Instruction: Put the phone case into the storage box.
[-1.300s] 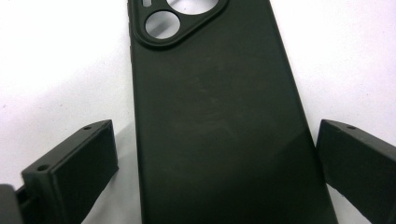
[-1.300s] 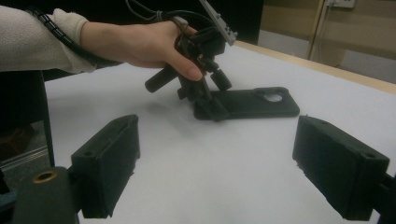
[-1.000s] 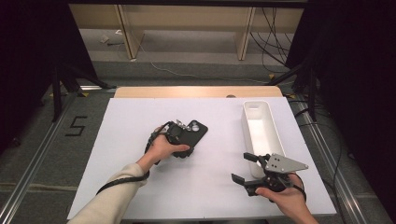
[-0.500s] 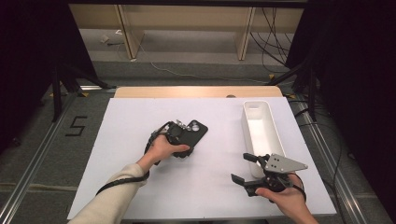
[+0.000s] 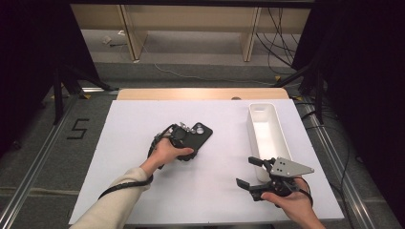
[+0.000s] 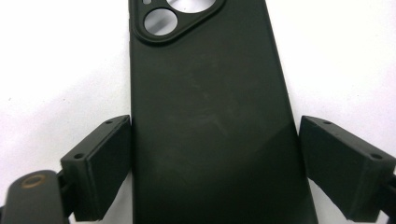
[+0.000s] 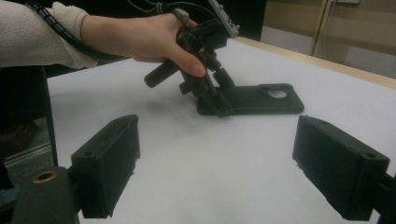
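Observation:
A black phone case (image 5: 197, 135) lies flat on the white table top (image 5: 143, 124), camera cutout at its far end. My left gripper (image 5: 185, 149) points down over its near end. In the left gripper view the jaws straddle the phone case (image 6: 210, 116): the left jaw touches its edge and a thin gap shows at the right jaw. My right gripper (image 5: 250, 172) is held open near the front right of the table, with nothing between its jaws. In the right gripper view the phone case (image 7: 261, 100) and the left gripper (image 7: 215, 103) lie ahead.
A long white bin (image 5: 253, 129) stands lengthwise at the right side of the table, just beyond my right gripper. A wooden strip (image 5: 200, 93) runs along the far table edge. Dark frames and cables surround the table.

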The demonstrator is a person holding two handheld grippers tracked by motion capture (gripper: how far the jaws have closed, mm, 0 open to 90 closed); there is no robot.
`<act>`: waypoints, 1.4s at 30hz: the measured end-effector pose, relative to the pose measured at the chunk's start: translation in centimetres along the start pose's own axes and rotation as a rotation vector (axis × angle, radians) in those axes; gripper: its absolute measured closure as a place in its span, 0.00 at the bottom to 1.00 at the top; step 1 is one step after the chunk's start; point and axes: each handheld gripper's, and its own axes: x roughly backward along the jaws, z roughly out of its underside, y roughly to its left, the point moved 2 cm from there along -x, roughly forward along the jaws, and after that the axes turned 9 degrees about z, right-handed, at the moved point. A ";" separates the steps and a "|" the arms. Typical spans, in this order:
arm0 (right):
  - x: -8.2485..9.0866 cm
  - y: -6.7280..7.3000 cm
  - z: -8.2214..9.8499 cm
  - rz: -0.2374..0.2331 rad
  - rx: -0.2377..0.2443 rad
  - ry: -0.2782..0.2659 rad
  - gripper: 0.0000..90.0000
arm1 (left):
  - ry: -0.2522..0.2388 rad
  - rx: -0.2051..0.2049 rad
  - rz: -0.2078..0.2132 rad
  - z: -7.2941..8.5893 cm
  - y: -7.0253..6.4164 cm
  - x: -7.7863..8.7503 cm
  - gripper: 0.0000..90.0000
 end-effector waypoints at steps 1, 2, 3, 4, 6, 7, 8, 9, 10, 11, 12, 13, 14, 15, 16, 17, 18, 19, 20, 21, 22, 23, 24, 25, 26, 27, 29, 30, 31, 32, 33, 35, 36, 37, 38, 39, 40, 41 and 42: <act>0.0 0.0 0.0 -0.001 0.001 -0.001 0.18 | 0.000 0.000 0.000 0.0 0.0 0.0 0.14; 0.0 0.0 0.0 0.000 0.002 0.000 0.18 | -0.001 0.002 -0.002 0.0 0.0 0.0 0.14; 0.0 0.0 0.0 0.000 0.001 0.000 0.18 | -0.001 0.002 -0.002 0.0 0.0 0.0 0.14; 0.0 0.0 0.0 0.000 0.001 0.000 0.18 | -0.001 0.003 -0.004 0.0 0.0 0.0 0.14; 0.0 0.0 0.0 -0.001 0.001 0.000 0.18 | -0.006 0.007 -0.007 0.0 -0.1 0.1 0.15; 0.0 0.0 0.0 -0.001 0.002 0.001 0.18 | -0.007 0.008 -0.008 0.0 -0.1 0.1 0.15; 0.0 0.0 0.0 -0.001 0.002 0.001 0.18 | -0.007 0.008 -0.008 0.0 -0.1 0.1 0.15; 0.0 0.0 0.0 -0.001 0.002 0.001 0.18 | -0.007 0.007 -0.008 0.0 -0.1 0.1 0.15; 0.0 0.0 0.0 0.000 0.003 0.002 0.18 | -0.007 0.007 -0.007 0.0 -0.1 0.1 0.16; 0.0 0.0 0.0 0.000 0.003 0.002 0.18 | -0.007 0.007 -0.007 0.0 -0.1 0.1 0.16; 0.0 0.0 0.0 -0.001 0.003 0.002 0.18 | -0.009 0.007 -0.006 0.1 -0.1 0.1 0.16; 0.0 0.0 0.0 -0.001 0.003 0.002 0.18 | -0.009 0.007 -0.006 0.1 -0.1 0.1 0.16; 0.0 0.0 0.0 -0.001 0.003 0.002 0.18 | -0.013 0.009 -0.006 0.1 -0.1 0.1 0.16; 0.0 0.0 0.0 -0.001 0.001 0.002 0.18 | -0.016 0.010 -0.004 0.1 -0.1 0.1 0.17; 0.0 0.0 0.0 -0.002 0.001 0.001 0.18 | -0.016 0.010 -0.004 0.1 -0.1 0.1 0.17; 0.0 0.0 0.0 -0.002 0.001 0.001 0.18 | -0.019 0.011 -0.003 0.1 0.0 0.1 0.17; 0.0 0.0 0.0 -0.001 0.001 0.000 0.18 | -0.020 0.011 -0.005 0.1 -0.1 0.1 0.17; 0.0 0.0 0.0 -0.003 0.000 -0.001 0.18 | -0.024 0.010 -0.003 0.2 -0.1 0.2 0.17; 0.0 0.0 0.0 -0.003 0.000 -0.001 0.18 | -0.024 0.010 -0.003 0.2 -0.1 0.2 0.17; 0.0 0.0 0.0 -0.002 -0.001 -0.002 0.18 | -0.027 0.011 -0.006 0.2 -0.1 0.2 0.17; 0.0 0.0 0.0 0.001 -0.001 -0.001 0.18 | -0.031 0.005 -0.002 0.2 -0.1 0.2 0.18; 0.0 0.0 0.0 0.001 -0.001 -0.001 0.18 | -0.031 0.005 -0.002 0.2 -0.1 0.2 0.18; 0.0 0.0 0.0 0.001 -0.001 -0.002 0.18 | -0.033 0.004 -0.002 0.2 -0.1 0.3 0.18; 0.0 0.0 0.0 0.002 -0.001 -0.001 0.18 | -0.035 0.001 -0.002 0.2 -0.1 0.3 0.18; 0.0 0.0 0.0 0.001 -0.002 -0.001 0.18 | -0.038 -0.004 -0.004 0.2 -0.2 0.3 0.19; 0.0 0.0 0.0 0.001 -0.002 -0.001 0.18 | -0.038 -0.004 -0.004 0.2 -0.2 0.3 0.19; 0.0 0.0 0.0 0.001 -0.003 -0.001 0.18 | -0.042 -0.007 -0.005 0.2 -0.2 0.4 0.19; 0.0 0.0 0.0 0.001 -0.003 -0.001 0.18 | -0.042 -0.006 -0.004 0.2 -0.2 0.4 0.19; 0.0 0.0 0.0 0.001 -0.003 -0.001 0.18 | -0.041 -0.010 -0.004 0.2 -0.2 0.4 0.19; 0.0 0.0 0.0 0.001 -0.003 -0.002 0.18 | -0.045 -0.010 -0.006 0.2 -0.2 0.4 0.19; 0.0 0.0 0.0 0.002 -0.003 -0.001 0.18 | -0.048 -0.007 -0.005 0.2 -0.2 0.5 0.19; 0.0 0.0 0.0 0.001 -0.005 0.001 0.18 | -0.055 -0.009 -0.004 0.1 -0.3 0.6 0.19; 0.0 0.0 0.0 0.000 -0.004 0.001 0.18 | -0.058 -0.011 -0.003 0.1 -0.3 0.7 0.19; 0.0 0.0 0.0 0.002 -0.004 0.001 0.18 | -0.061 -0.011 -0.003 0.1 -0.4 0.7 0.19; 0.0 0.0 0.0 0.002 -0.004 0.001 0.18 | -0.067 -0.013 -0.005 0.0 -0.4 0.8 0.19; 0.0 0.0 0.0 0.002 -0.004 0.001 0.18 | -0.062 -0.026 -0.005 0.0 -0.5 0.9 0.19; 0.0 0.0 0.0 0.004 -0.006 0.001 0.18 | -0.071 -0.024 -0.008 0.0 -0.5 1.1 0.19; 0.0 0.0 0.0 0.004 -0.005 0.001 0.18 | -0.071 -0.024 -0.008 0.0 -0.5 1.1 0.19; 0.0 0.0 0.0 0.004 -0.006 0.000 0.18 | -0.079 -0.019 -0.007 0.0 -0.6 1.3 0.19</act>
